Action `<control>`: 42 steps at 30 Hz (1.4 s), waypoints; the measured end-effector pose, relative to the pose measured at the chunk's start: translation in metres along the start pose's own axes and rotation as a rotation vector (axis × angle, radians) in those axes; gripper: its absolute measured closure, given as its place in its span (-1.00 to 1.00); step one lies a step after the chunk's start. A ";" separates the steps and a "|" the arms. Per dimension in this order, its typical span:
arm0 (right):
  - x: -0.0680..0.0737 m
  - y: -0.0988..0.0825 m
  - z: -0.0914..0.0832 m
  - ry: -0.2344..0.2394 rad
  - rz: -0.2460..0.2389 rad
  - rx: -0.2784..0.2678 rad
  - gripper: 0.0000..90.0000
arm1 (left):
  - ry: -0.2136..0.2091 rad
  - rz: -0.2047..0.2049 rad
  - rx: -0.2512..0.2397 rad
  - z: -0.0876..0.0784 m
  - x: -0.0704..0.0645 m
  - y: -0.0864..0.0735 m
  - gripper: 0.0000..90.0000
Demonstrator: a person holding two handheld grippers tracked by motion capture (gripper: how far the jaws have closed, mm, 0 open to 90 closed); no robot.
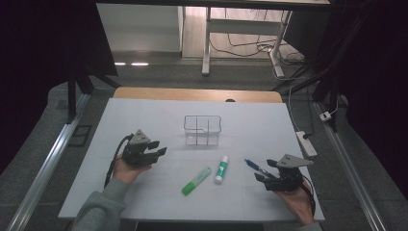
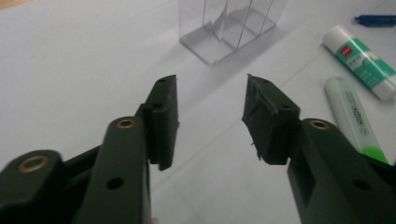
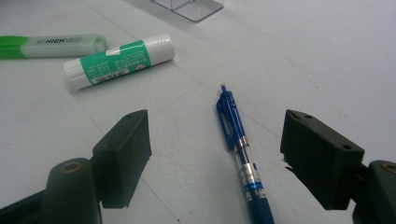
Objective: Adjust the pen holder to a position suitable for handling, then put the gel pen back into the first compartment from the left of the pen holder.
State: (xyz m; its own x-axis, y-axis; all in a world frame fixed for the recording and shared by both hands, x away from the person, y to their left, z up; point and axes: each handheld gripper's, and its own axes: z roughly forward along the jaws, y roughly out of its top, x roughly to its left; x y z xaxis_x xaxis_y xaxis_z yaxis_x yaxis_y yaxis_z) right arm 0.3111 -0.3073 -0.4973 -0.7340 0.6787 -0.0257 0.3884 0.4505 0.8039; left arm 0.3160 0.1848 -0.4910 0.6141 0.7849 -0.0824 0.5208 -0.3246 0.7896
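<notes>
1. The white-topped table [image 1: 144, 192] with a wooden far edge takes up the middle of the high view and carries everything else.
2. The clear plastic organiser box [image 1: 202, 130], split into compartments, stands upright just above the centre of the high view. Its base also shows at the top centre of the left gripper view [image 2: 219, 44].
3. The black left claw [image 1: 159, 147] sits at the left of centre in the high view, held in a hand [image 1: 126, 169] that comes in from the lower left. In the left gripper view its 2 jaws are spread with only bare table between them, pointing toward the box.
4. The black right claw [image 1: 264, 170] sits at the lower right of the high view. In the right gripper view its 2 jaws are spread wide, gripping nothing.
5. The green highlighter with a pale translucent cap [image 1: 196, 180] lies flat below centre in the high view, tilted up to the right.
6. The white and green glue stick [image 1: 221, 169] lies just right of the highlighter, apart from it.
7. The blue click pen with a clear barrel [image 3: 238, 149] lies on the table between the right claw's jaws in the right gripper view, nearer the right-hand jaw, touching neither; in the high view it is at the lower right [image 1: 255, 167].
</notes>
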 end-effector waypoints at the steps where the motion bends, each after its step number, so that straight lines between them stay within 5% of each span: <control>1: 0.000 0.000 0.000 0.002 -0.001 -0.001 -0.47 | -0.001 0.001 -0.002 -0.004 0.000 -0.004 0.14; 20: -0.007 0.004 -0.003 0.026 -0.002 0.016 -0.42 | -0.015 -0.016 -0.023 -0.057 -0.003 -0.059 -0.13; 42: -0.010 0.019 -0.014 0.027 -0.022 0.107 -0.43 | -0.013 -0.030 0.012 -0.053 -0.001 -0.062 -0.22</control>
State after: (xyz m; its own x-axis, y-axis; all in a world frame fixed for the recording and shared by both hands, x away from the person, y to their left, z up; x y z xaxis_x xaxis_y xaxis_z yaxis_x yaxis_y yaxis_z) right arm 0.3179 -0.3138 -0.4738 -0.7575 0.6523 -0.0255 0.4281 0.5259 0.7349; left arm 0.2518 0.2325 -0.5074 0.6057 0.7875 -0.1134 0.5459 -0.3076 0.7794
